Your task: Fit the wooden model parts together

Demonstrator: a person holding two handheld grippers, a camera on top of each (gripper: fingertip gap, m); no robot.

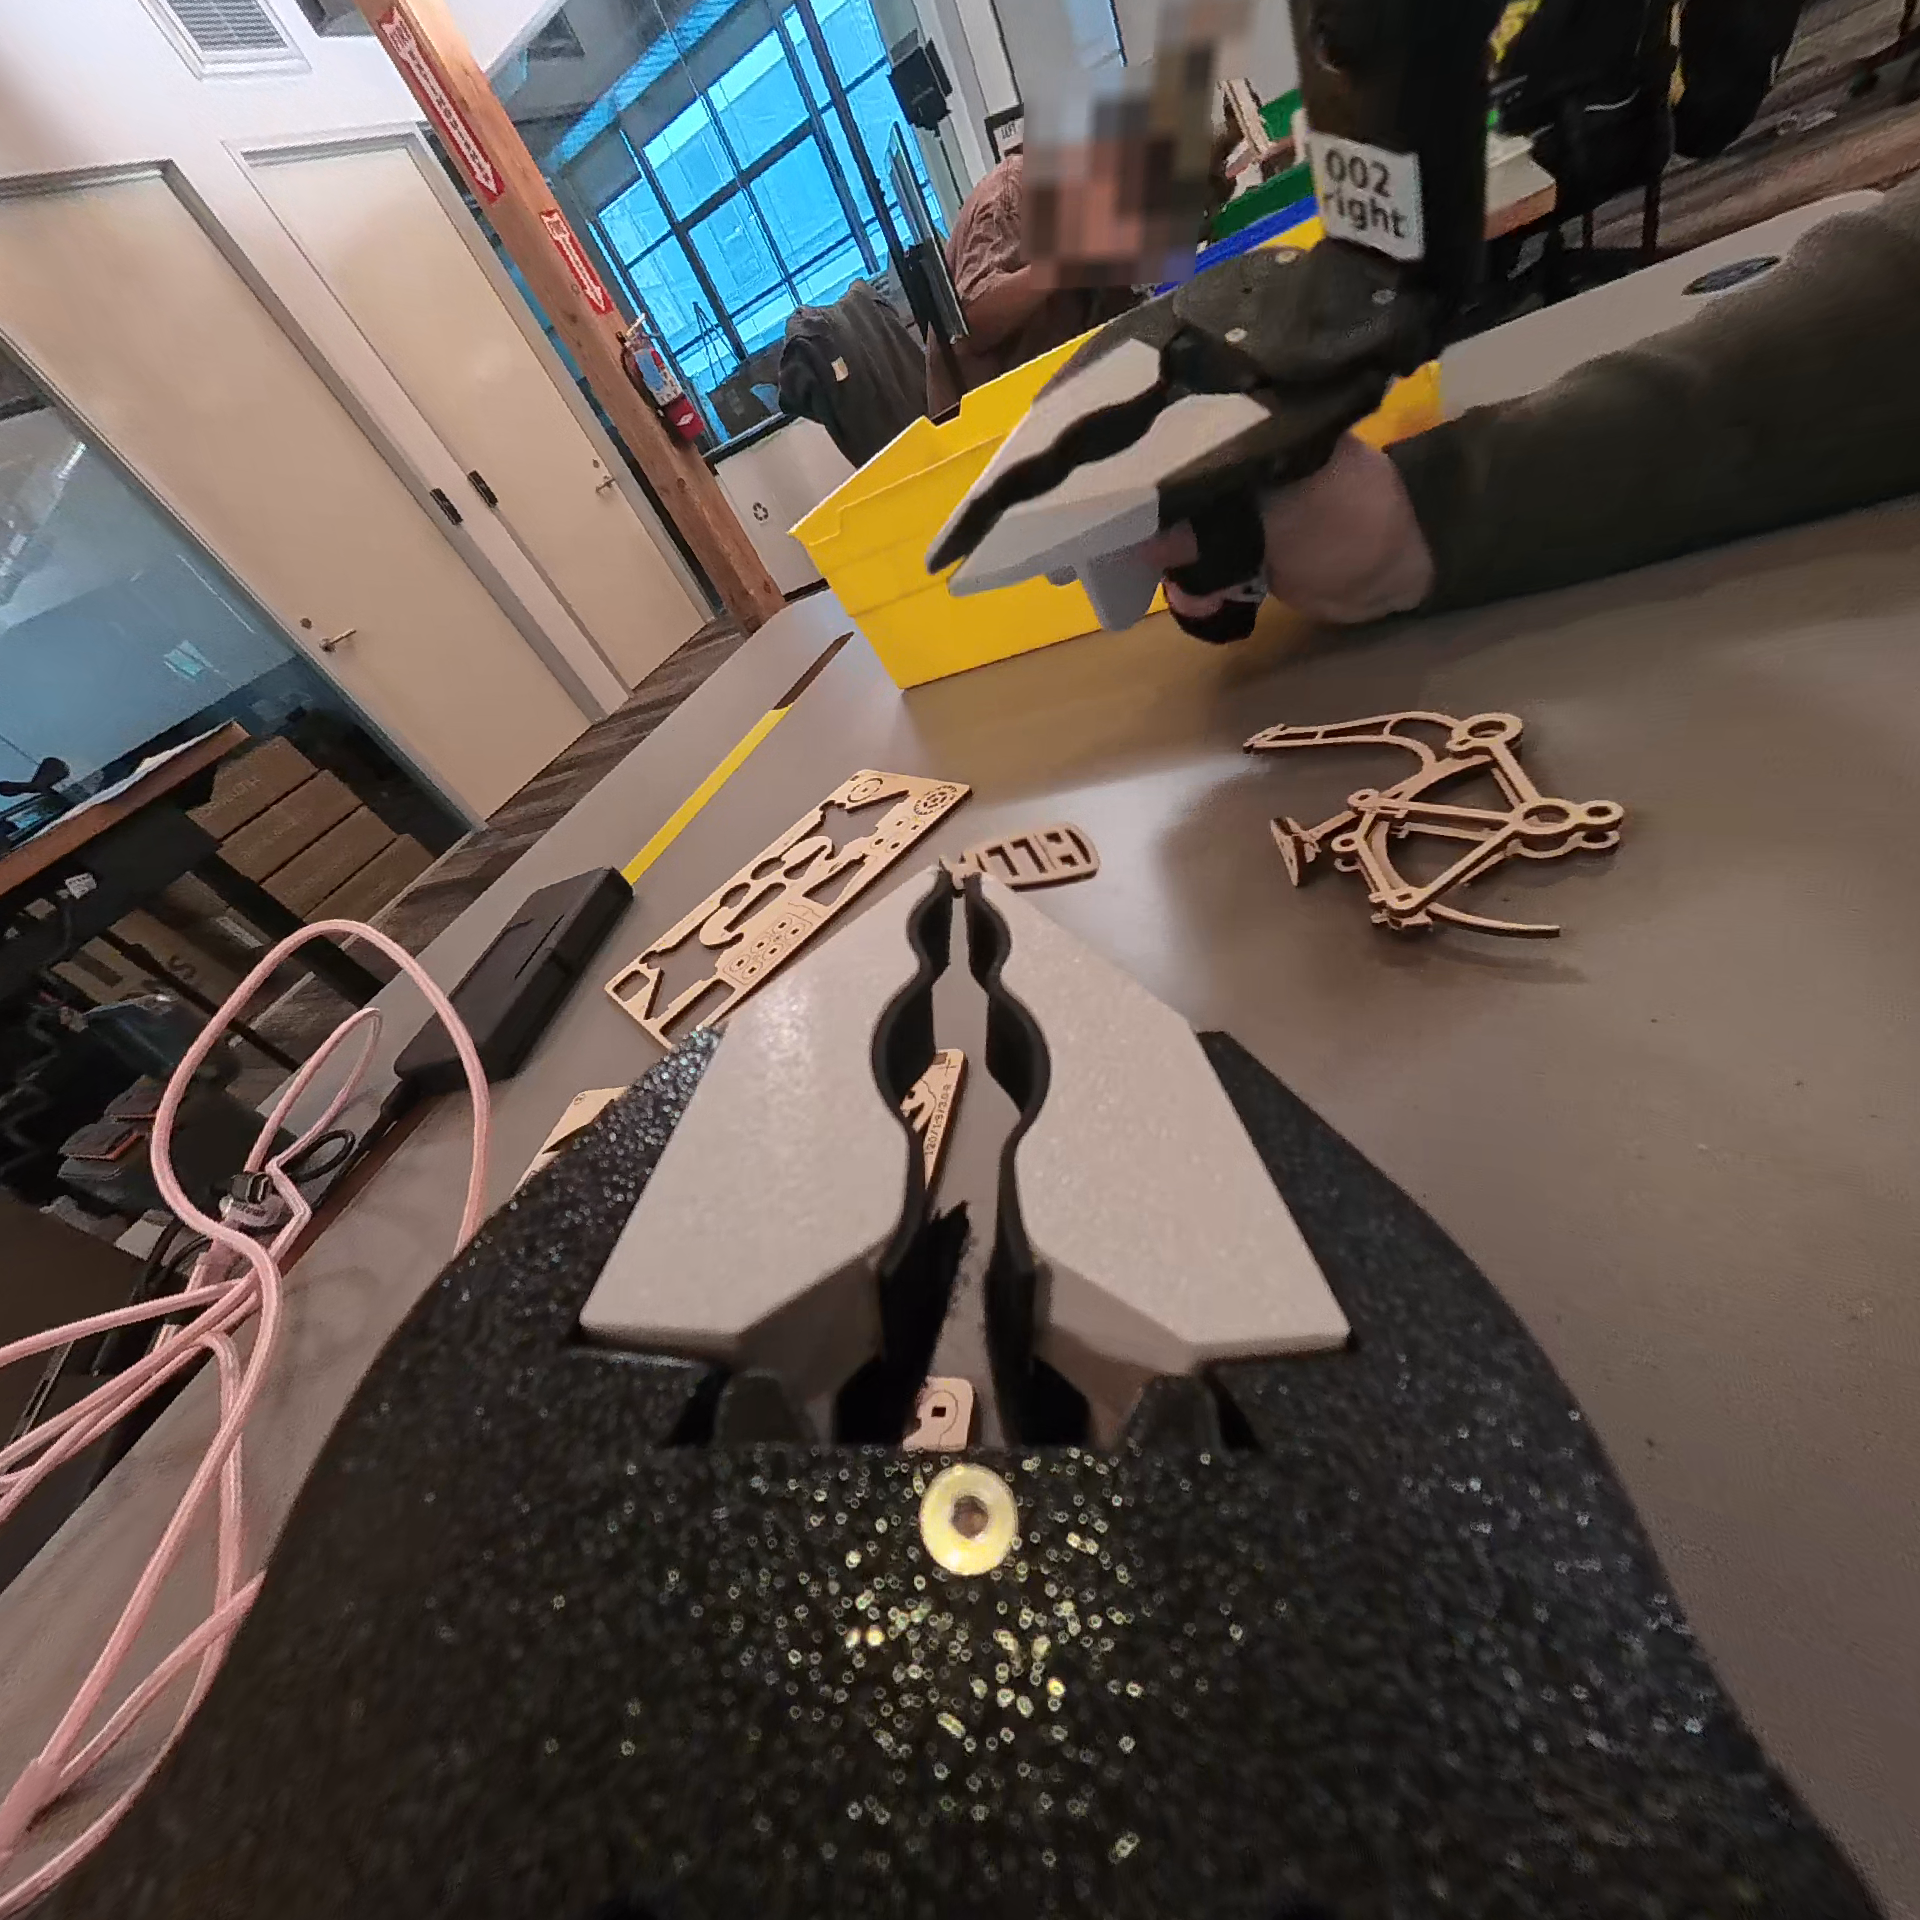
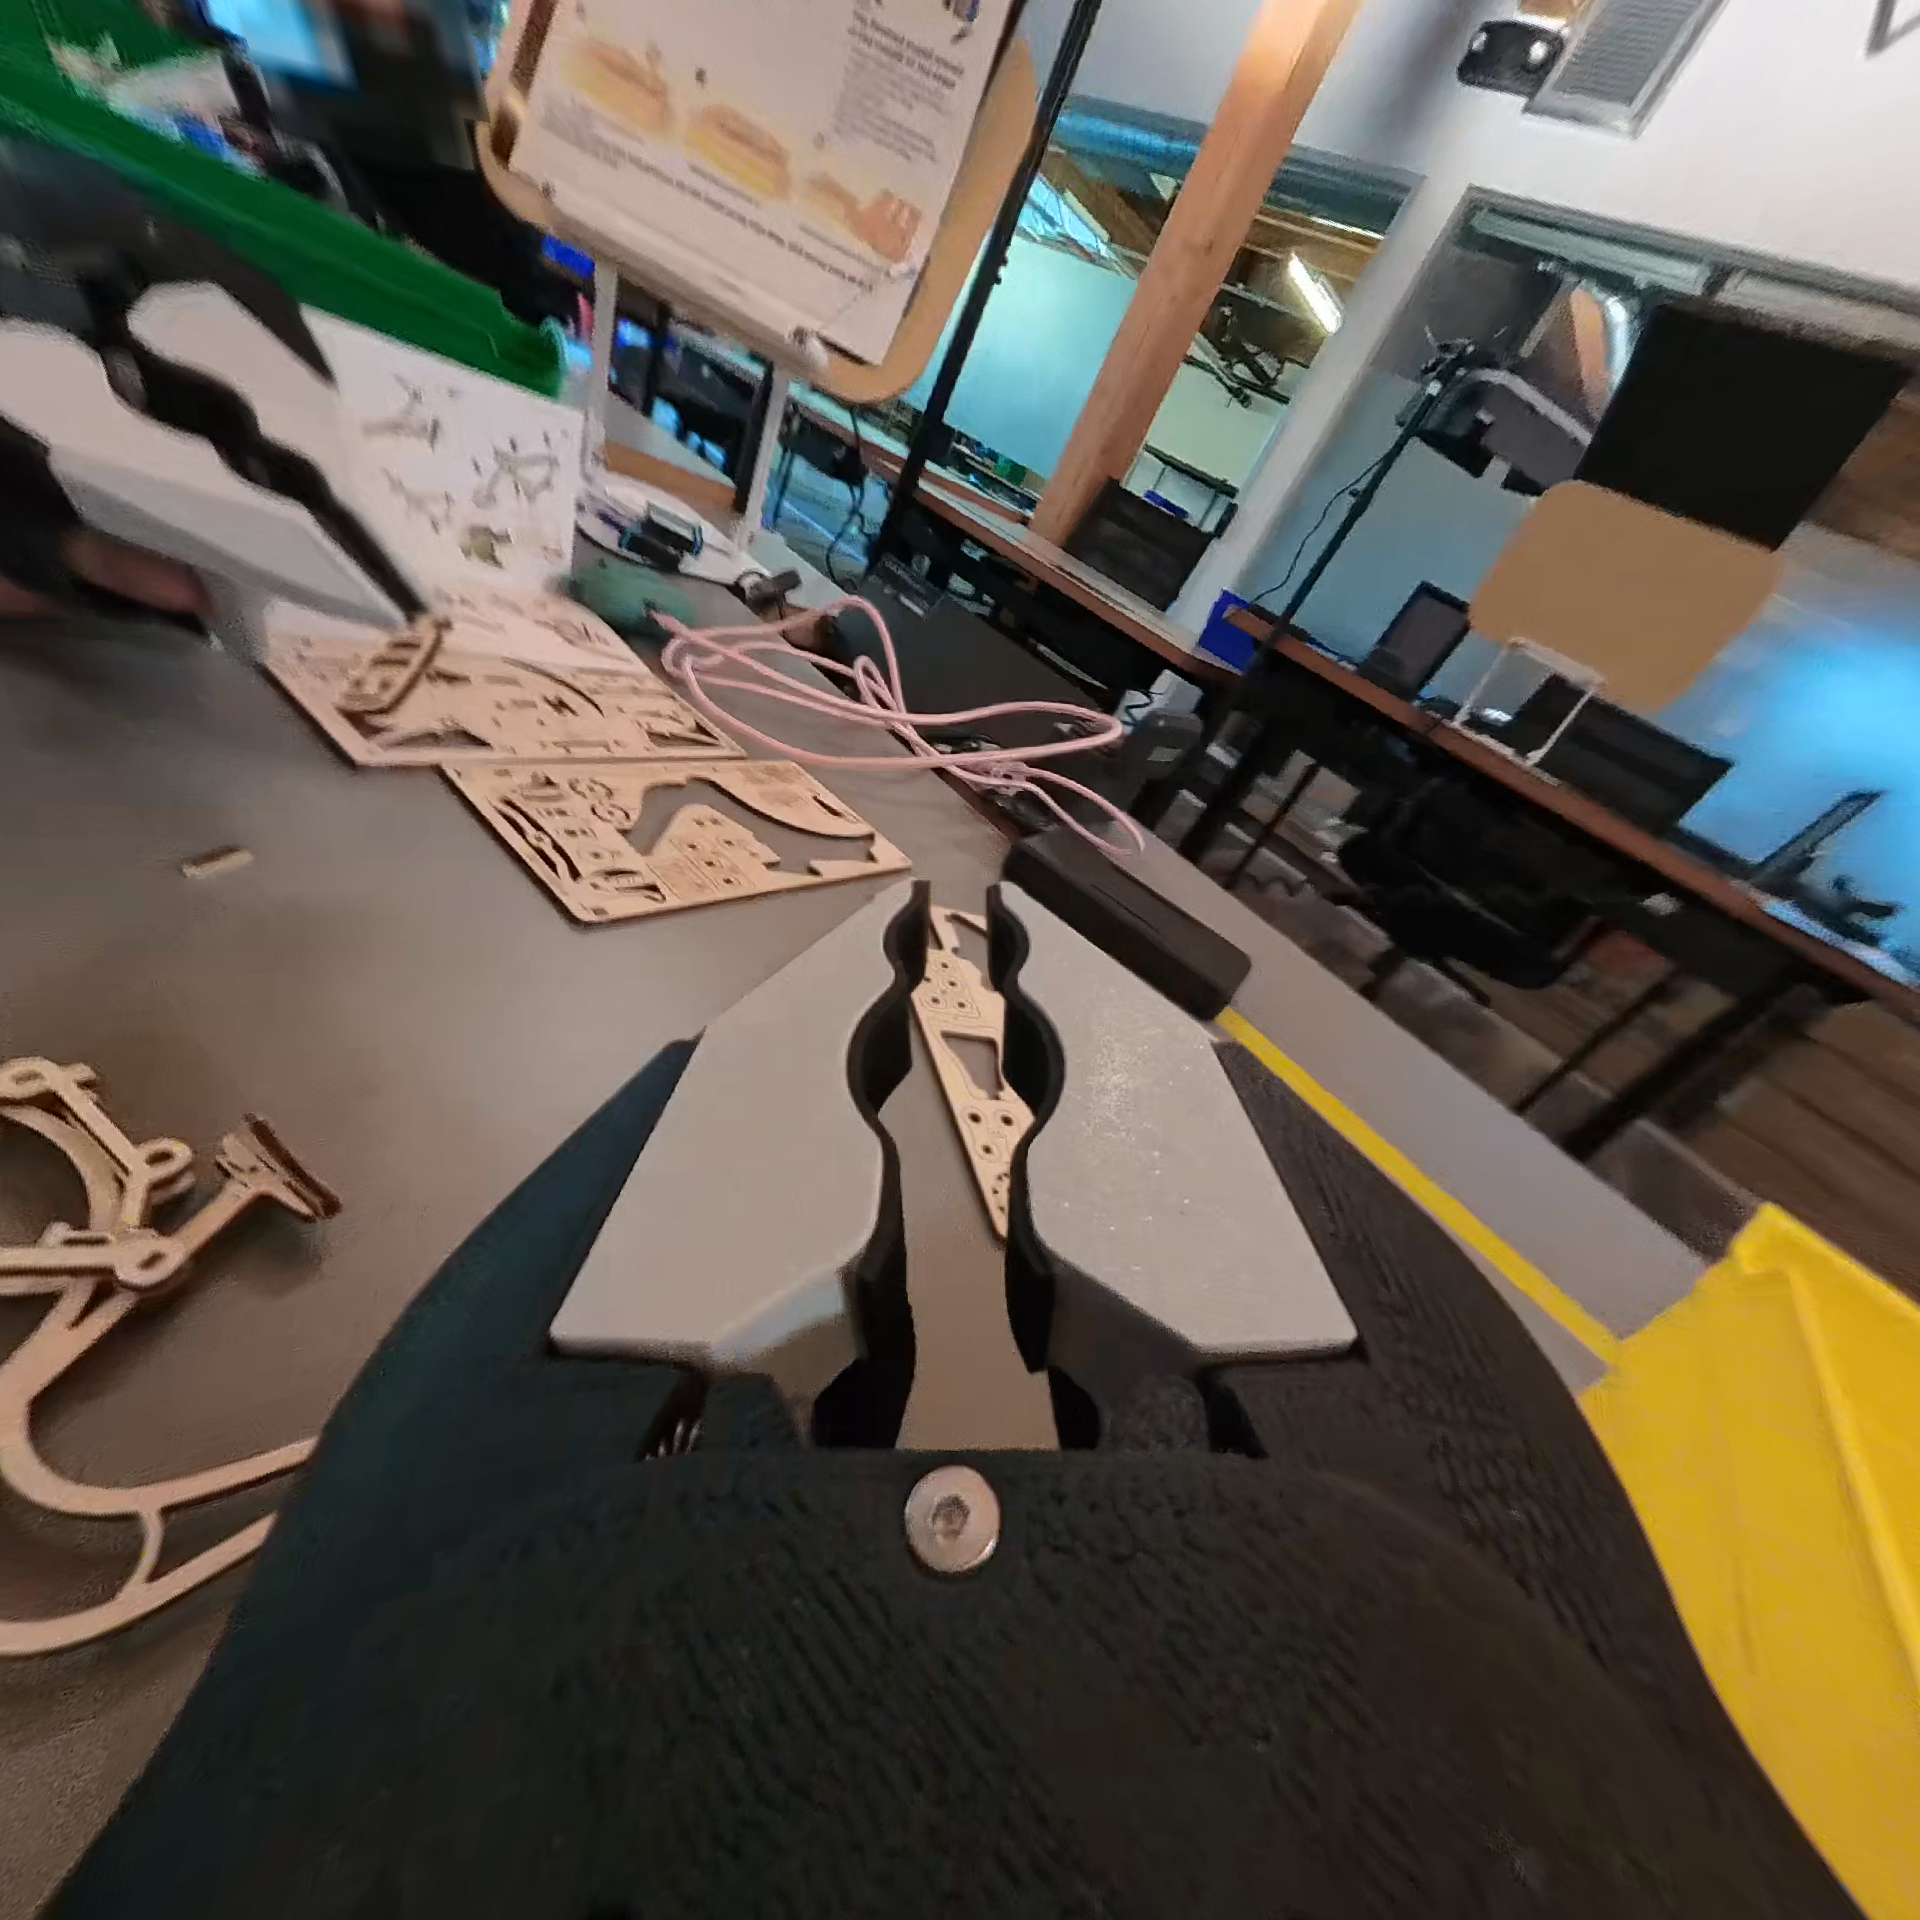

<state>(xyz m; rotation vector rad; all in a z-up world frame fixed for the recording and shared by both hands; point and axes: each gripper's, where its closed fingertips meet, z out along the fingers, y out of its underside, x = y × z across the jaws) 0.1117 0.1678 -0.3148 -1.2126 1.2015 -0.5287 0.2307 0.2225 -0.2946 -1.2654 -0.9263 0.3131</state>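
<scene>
The left gripper (image 1: 961, 883), a black grainy body with grey wave-edged fingers, is sitting nearest the lens. Its fingers are pressing together at the tips and appear to be pinching one end of a small oval slotted plywood part (image 1: 1039, 854), holding it just above the grey table (image 1: 1558, 1143).

The right gripper (image 2: 958, 899) is hovering over the table with its fingers slightly apart and nothing between them. The pale strip showing in the gap is judged to be a punched-out plywood sheet (image 1: 790, 904) lying below.

**Step in hand:** a loose part is being carried toward assembly. The partly built plywood model with curved arms and ring joints (image 1: 1444, 821) is lying flat, well apart from the held part.

**Next move:** probably the part is going to the model. This calls for the right gripper steadying the model while the left is aligning tab with slot; thin plywood is likely to snap if forced.

**Writing:**
- A white tag (image 1: 1363, 197) on the right gripper is carrying print.
- Red signs (image 1: 447, 104) are hanging on the wooden post.
- A white illustrated instruction sheet (image 2: 468, 468) is standing behind two further cut sheets (image 2: 675, 831).
- Engraved marks are showing on the plywood.
</scene>
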